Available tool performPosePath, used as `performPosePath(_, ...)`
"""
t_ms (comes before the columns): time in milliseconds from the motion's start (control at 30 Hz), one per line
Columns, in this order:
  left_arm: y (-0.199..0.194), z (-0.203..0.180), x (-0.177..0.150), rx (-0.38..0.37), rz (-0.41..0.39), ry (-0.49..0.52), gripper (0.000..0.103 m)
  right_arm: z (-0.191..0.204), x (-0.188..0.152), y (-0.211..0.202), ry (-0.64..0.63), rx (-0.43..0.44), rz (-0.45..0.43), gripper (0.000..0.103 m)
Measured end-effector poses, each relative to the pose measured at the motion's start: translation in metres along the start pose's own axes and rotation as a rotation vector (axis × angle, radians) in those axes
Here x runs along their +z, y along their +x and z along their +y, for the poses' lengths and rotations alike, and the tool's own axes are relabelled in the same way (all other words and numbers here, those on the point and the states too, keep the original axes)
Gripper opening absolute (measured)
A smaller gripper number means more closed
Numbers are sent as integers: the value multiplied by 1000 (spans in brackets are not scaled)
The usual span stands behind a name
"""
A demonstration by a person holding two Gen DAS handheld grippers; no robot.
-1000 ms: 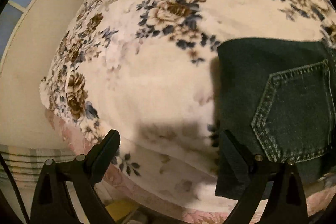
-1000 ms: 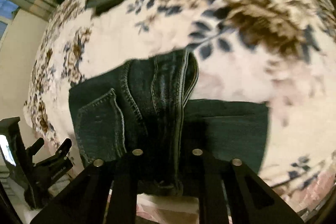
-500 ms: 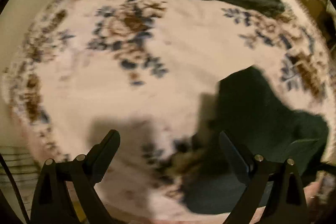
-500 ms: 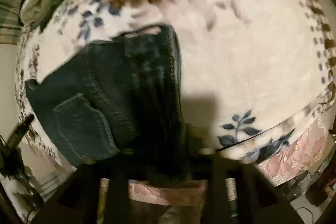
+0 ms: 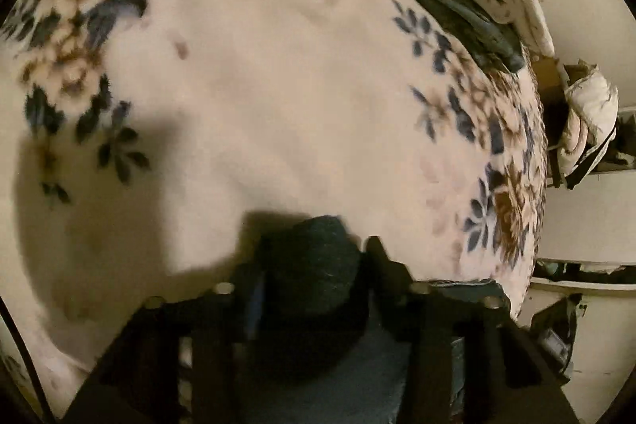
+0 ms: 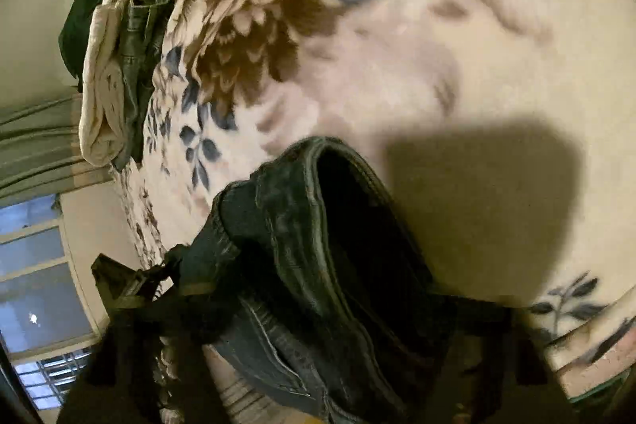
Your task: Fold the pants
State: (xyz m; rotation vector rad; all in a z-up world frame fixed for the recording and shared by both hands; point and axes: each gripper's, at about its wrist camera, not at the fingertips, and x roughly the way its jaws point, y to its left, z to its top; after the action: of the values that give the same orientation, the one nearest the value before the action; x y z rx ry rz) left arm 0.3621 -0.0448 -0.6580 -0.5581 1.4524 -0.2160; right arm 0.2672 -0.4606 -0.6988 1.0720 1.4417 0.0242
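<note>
While the left tool (image 5: 314,289) pinches the jeans (image 6: 318,265), the right tool (image 6: 318,308) grips them too.

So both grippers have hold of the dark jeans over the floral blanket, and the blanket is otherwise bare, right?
Not quite: the blanket is not bare. A pile of folded clothes lies at its far edge, as the right wrist view shows. The rest holds: the left gripper and right gripper both grip the dark jeans.
</note>
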Motion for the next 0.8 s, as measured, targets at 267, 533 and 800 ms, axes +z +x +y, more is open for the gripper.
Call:
performPosePath(267,5,25,11,-110,47,-211,37,-24,-4,-18,1,-48,59,30)
performPosePath(533,-47,-21,-42,117,-36,98,86,-35,-38,-28,-33,62,122,81)
performPosePath(800,-17,-32,-114,328,41,218,98,-23,-64,19,-105,-57,143,57)
